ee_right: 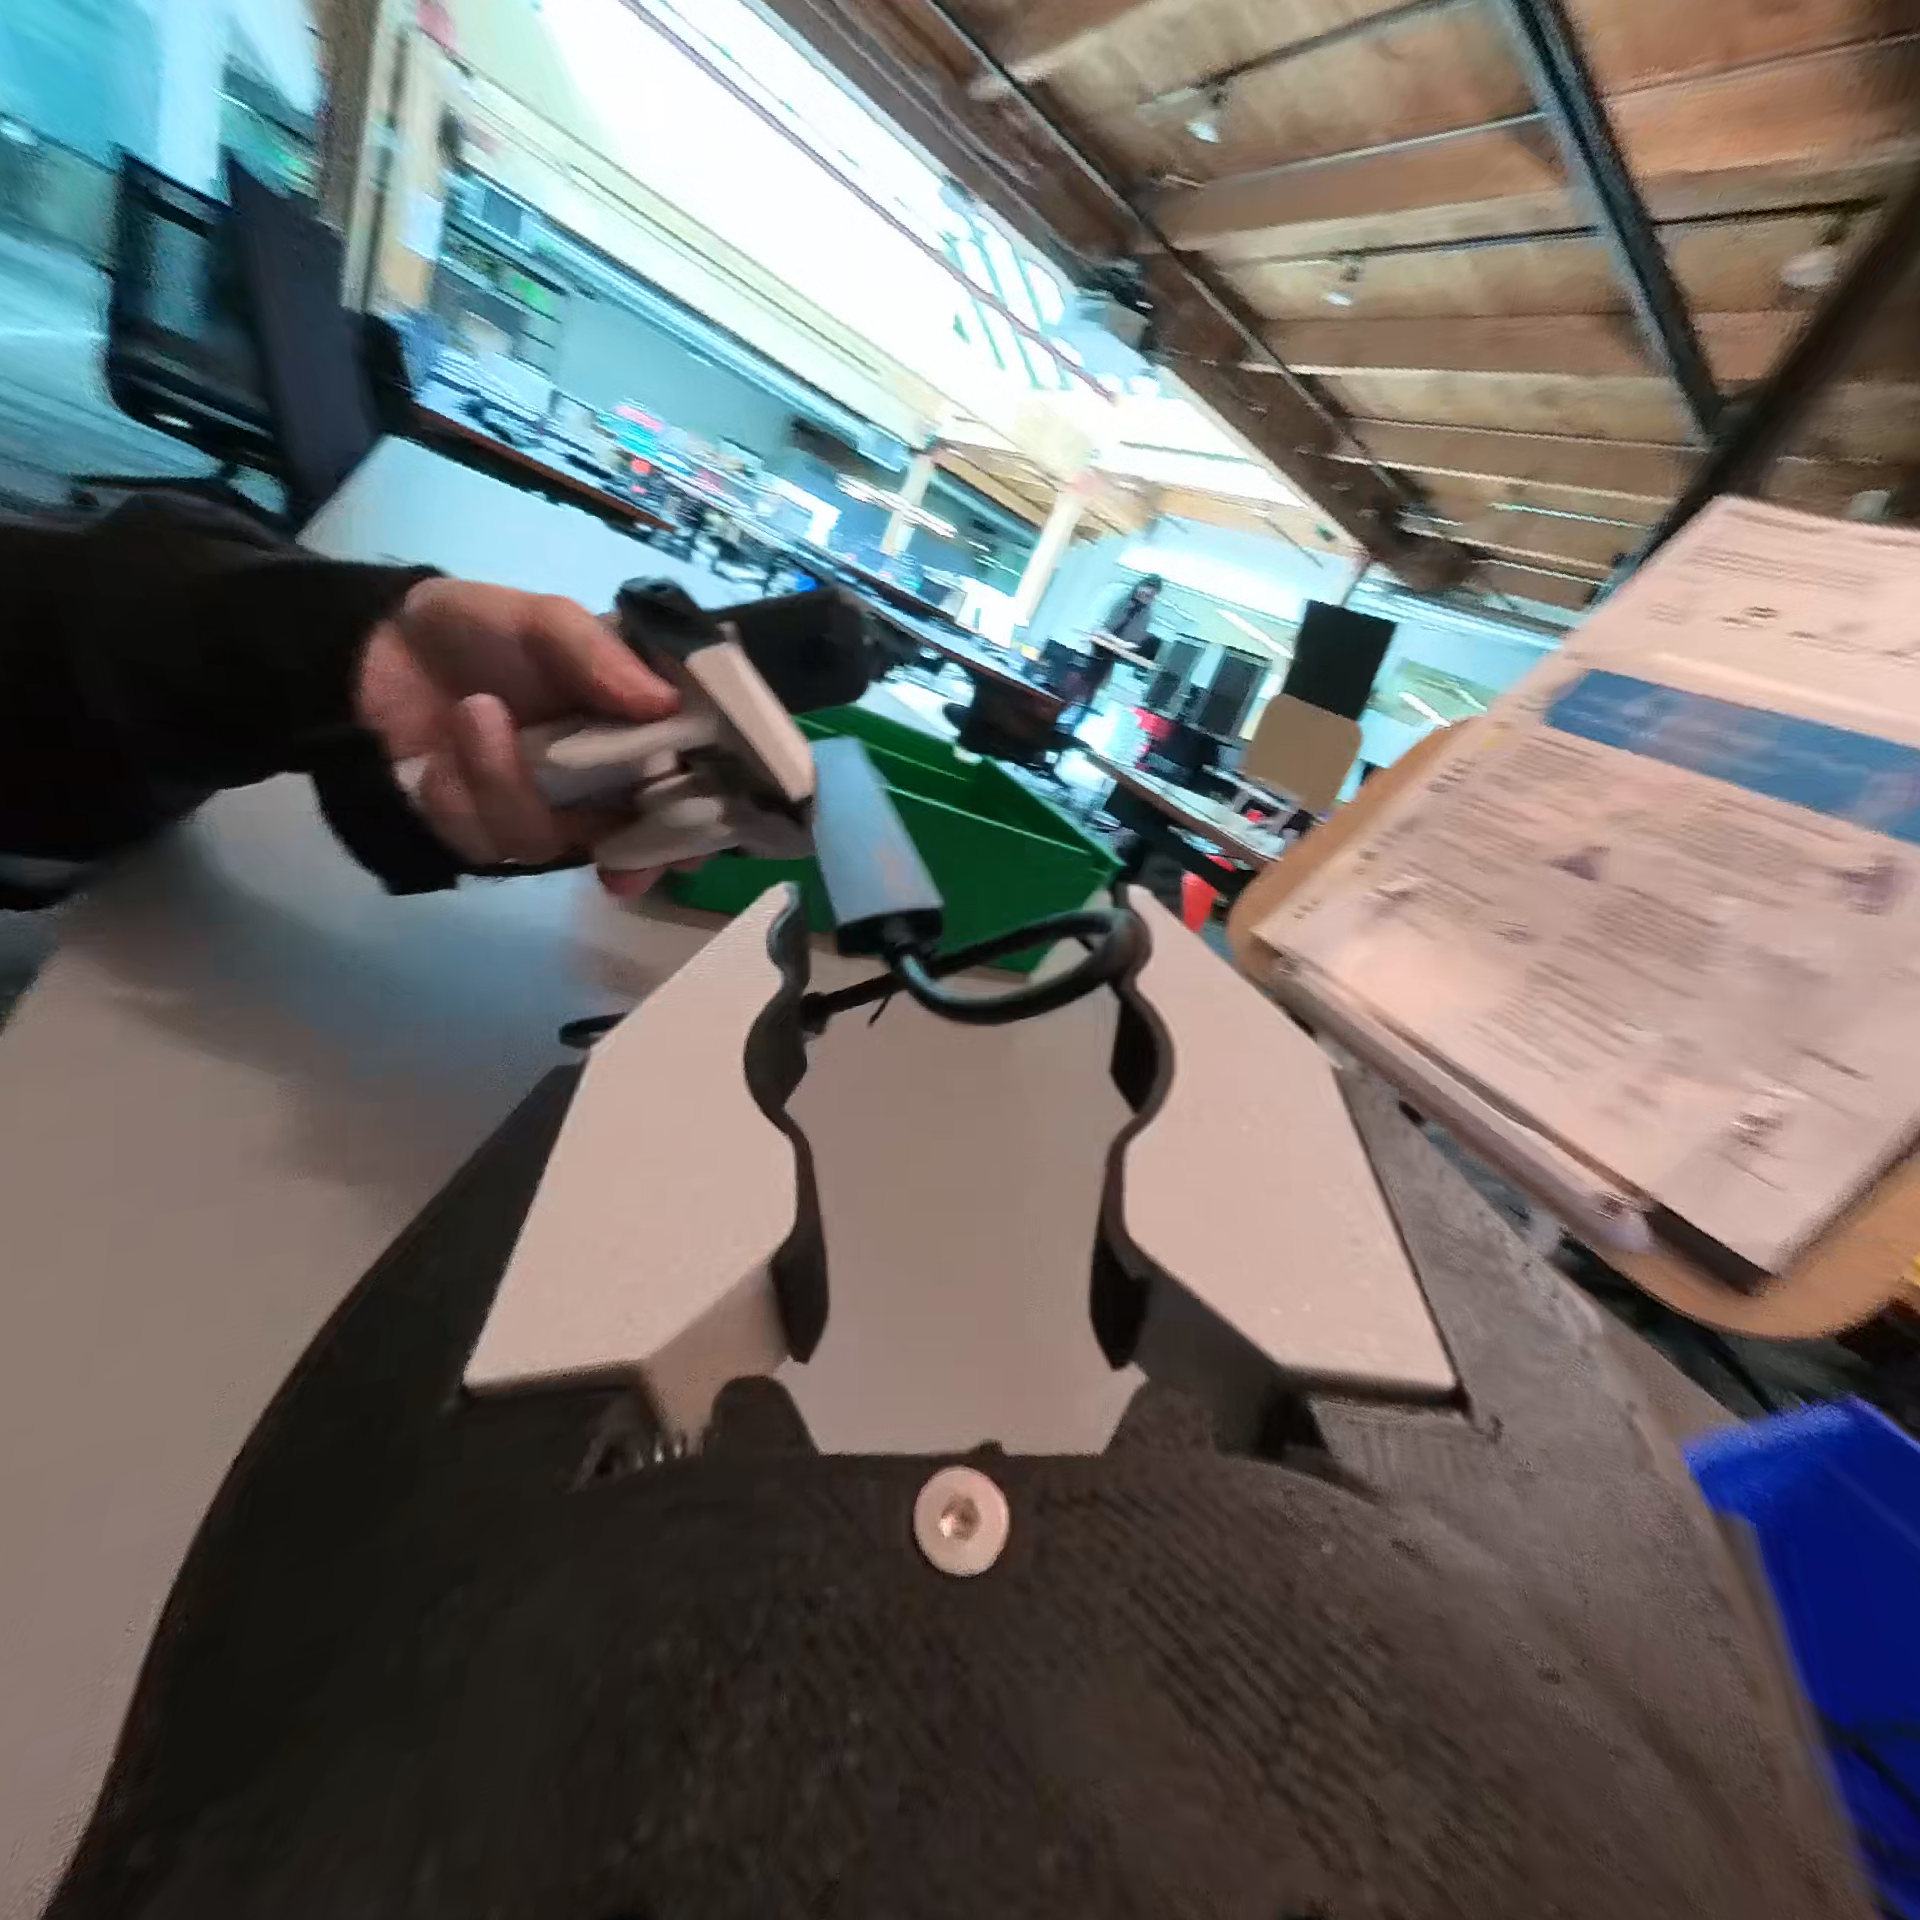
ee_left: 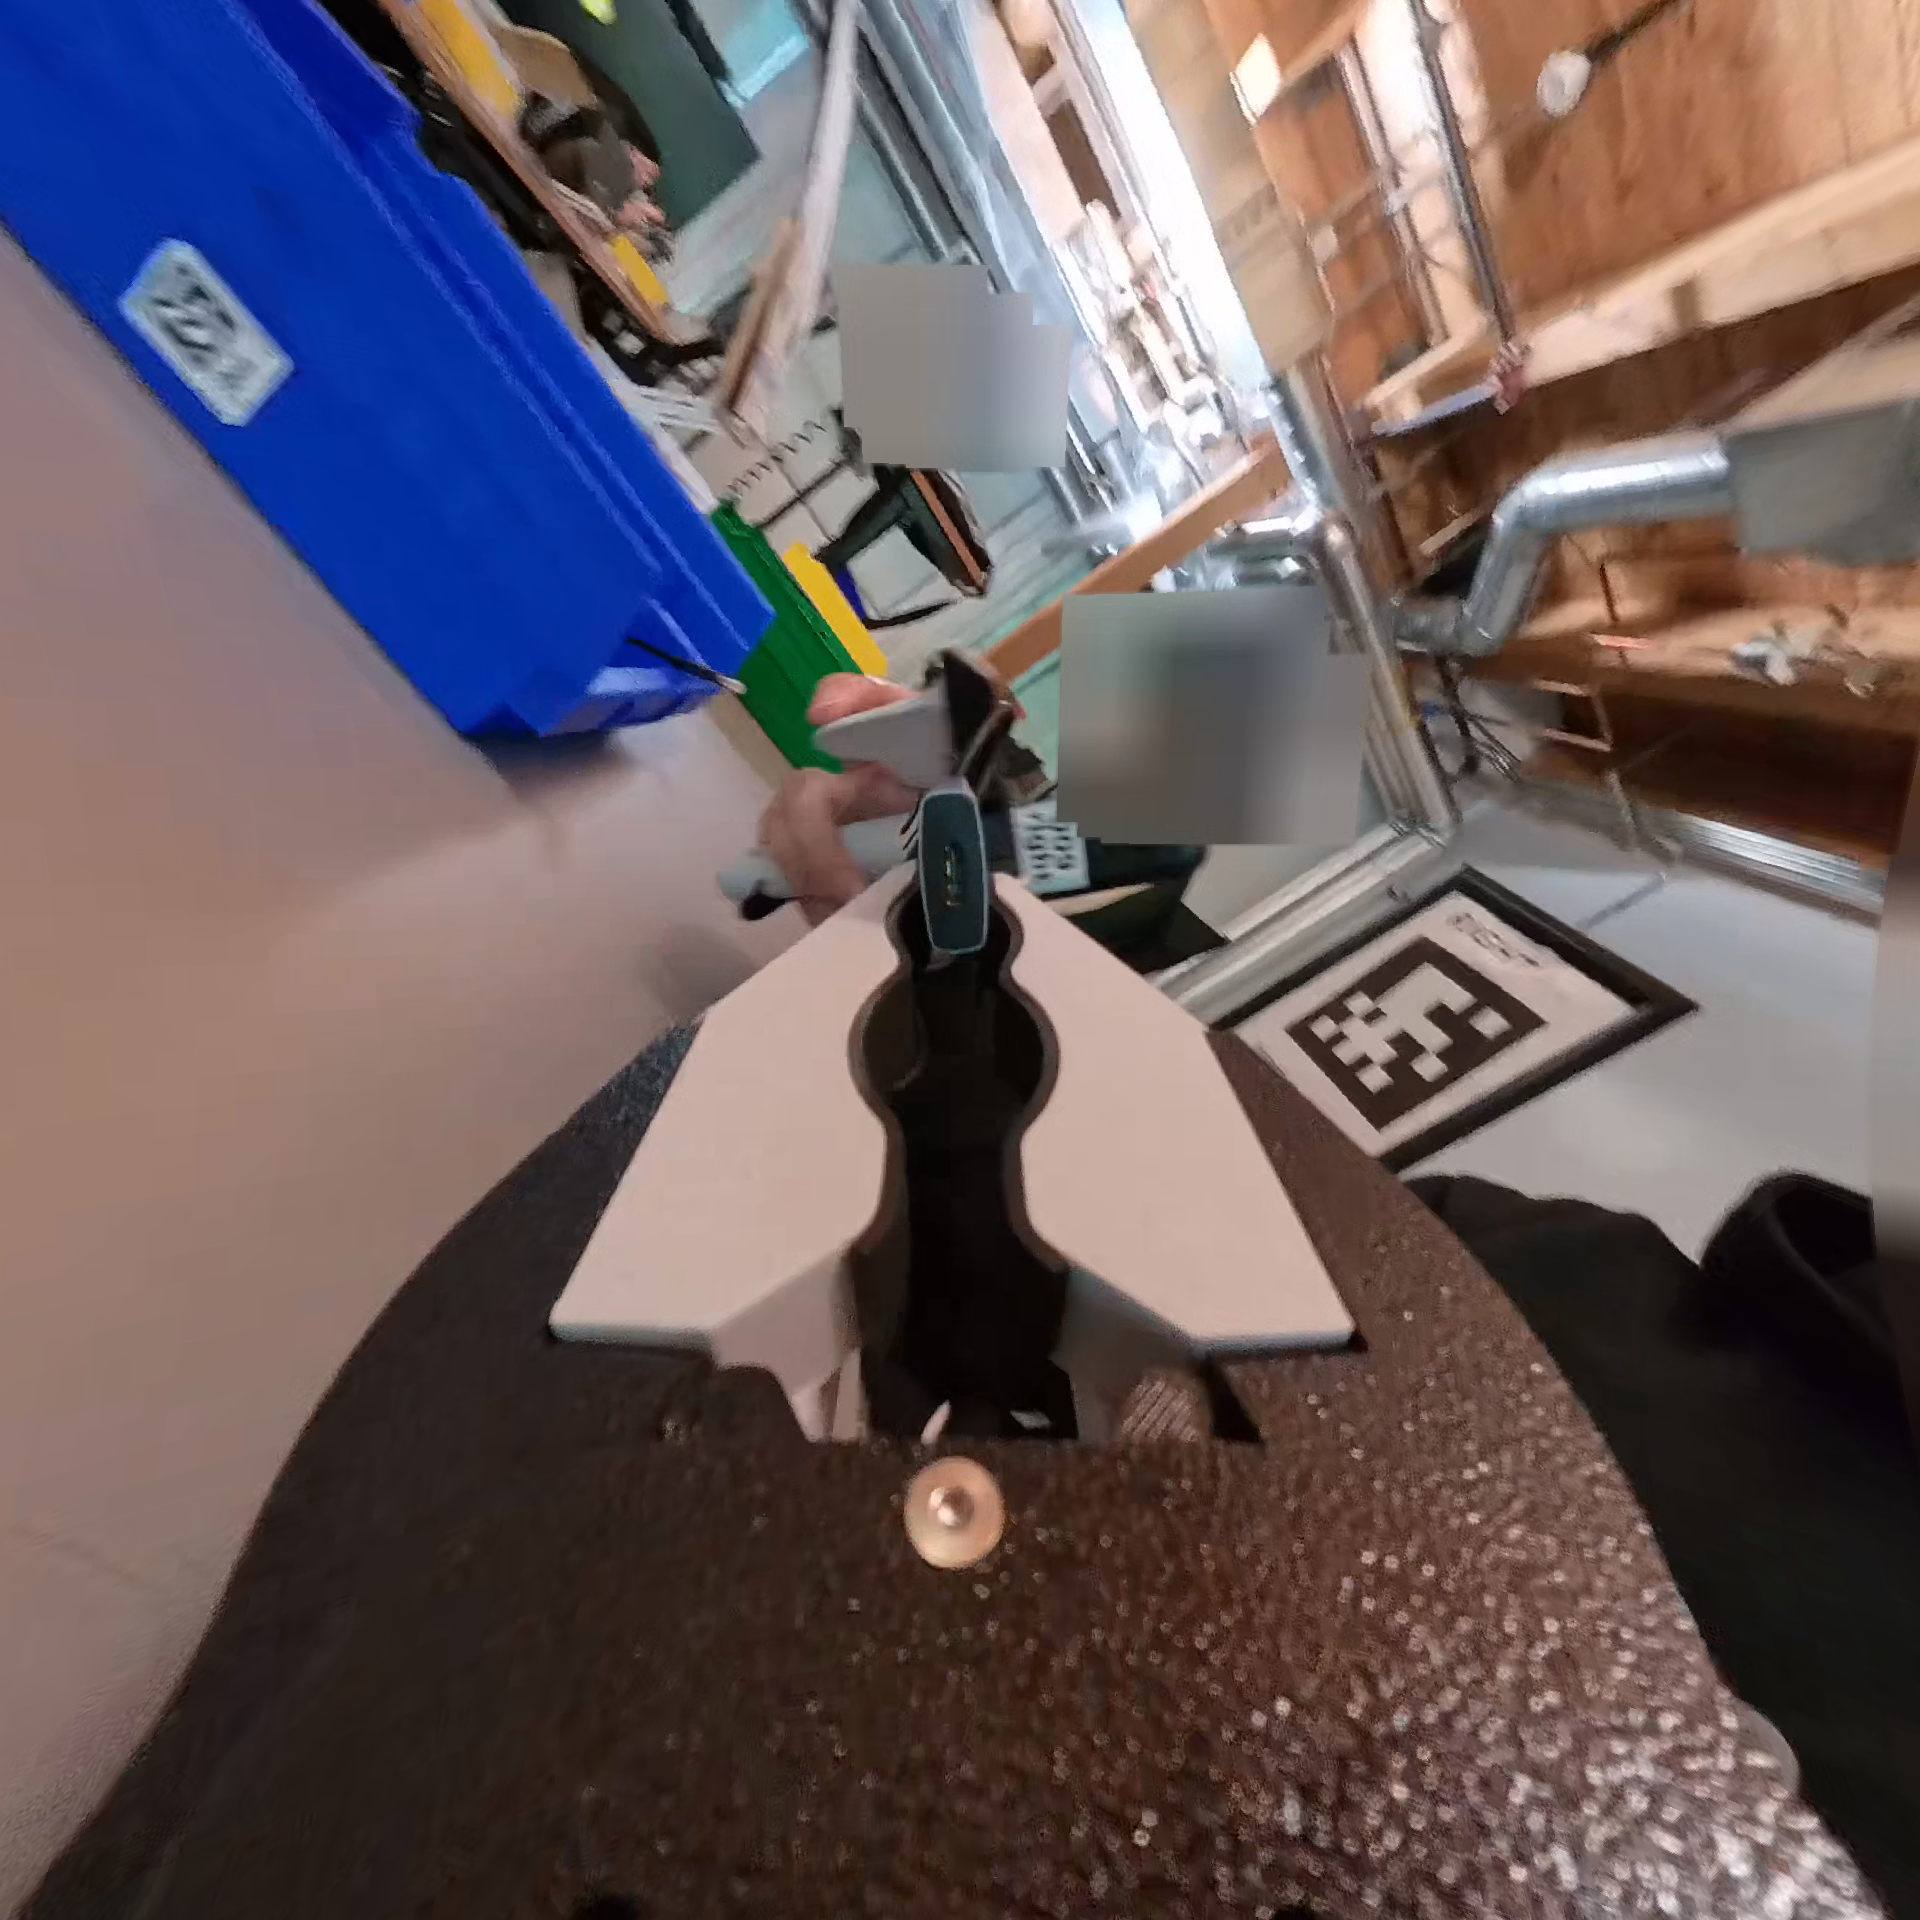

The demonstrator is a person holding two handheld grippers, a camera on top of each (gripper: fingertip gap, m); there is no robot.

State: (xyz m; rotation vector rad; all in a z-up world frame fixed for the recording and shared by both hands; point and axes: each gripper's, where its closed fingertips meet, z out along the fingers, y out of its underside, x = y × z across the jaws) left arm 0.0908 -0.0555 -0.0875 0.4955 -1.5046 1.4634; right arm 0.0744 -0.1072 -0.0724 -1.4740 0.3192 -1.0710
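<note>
The left hand-held gripper (ee_left: 948, 914) is clamped on a slim grey adapter hub (ee_left: 948, 878), lifted above the pale bench (ee_left: 208, 935) near a blue bin (ee_left: 364, 364). The right hand-held gripper (ee_right: 961, 935) has its fingers apart around the hub's black cable (ee_right: 997, 992), with a green bin (ee_right: 977, 842) behind. Judged best practice: keep the left grip firm and the hub steady while the right closes squarely on the cable.
</note>
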